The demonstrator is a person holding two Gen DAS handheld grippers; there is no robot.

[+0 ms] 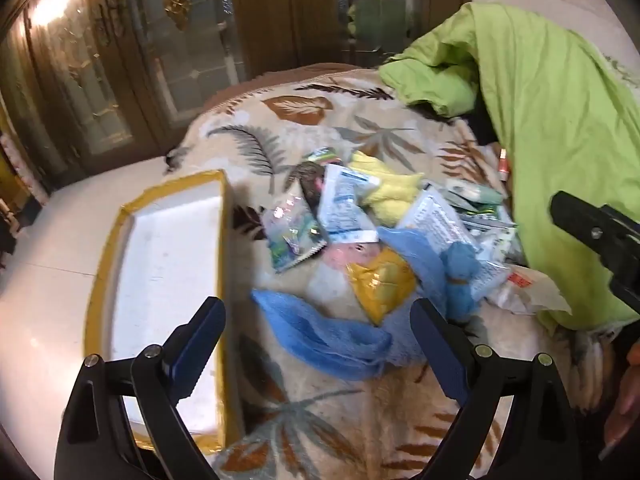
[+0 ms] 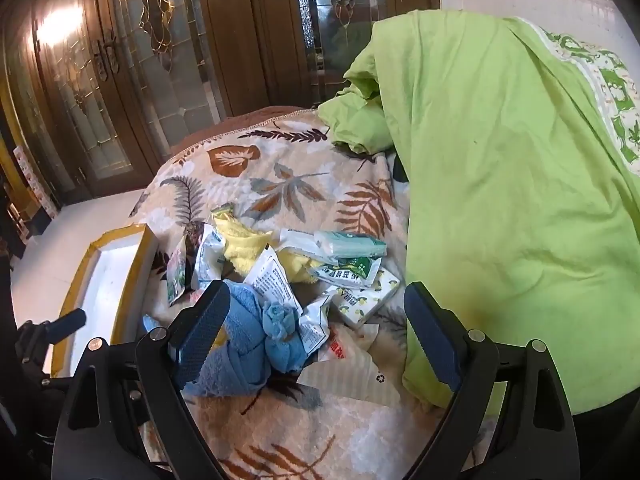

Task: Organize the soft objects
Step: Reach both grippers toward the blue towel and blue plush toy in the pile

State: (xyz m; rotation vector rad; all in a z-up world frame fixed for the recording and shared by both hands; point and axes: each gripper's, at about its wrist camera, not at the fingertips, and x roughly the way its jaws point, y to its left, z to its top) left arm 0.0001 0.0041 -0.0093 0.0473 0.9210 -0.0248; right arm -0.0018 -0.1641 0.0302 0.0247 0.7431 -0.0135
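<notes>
A pile of soft things lies on the leaf-patterned blanket [image 1: 320, 412]: a blue towel [image 1: 320, 332], a yellow cloth [image 1: 390, 190], a yellow packet [image 1: 380, 280], white sachets [image 1: 346, 204] and tissue packs [image 2: 352, 244]. My left gripper [image 1: 320, 320] hangs open just above the blue towel, nothing between its fingers. My right gripper [image 2: 316, 304] is open over the blue towel [image 2: 244, 344] and a blue rolled cloth [image 2: 282, 328], holding nothing. The right gripper's finger shows at the right edge of the left wrist view.
A shallow white box with a yellow rim [image 1: 168, 280] sits at the blanket's left edge, over the pale floor [image 1: 48, 280]. A bulky green quilt [image 2: 500, 200] fills the right side. Wooden glass-panelled doors [image 2: 140, 60] stand behind. A hand [image 1: 628, 392] shows at right.
</notes>
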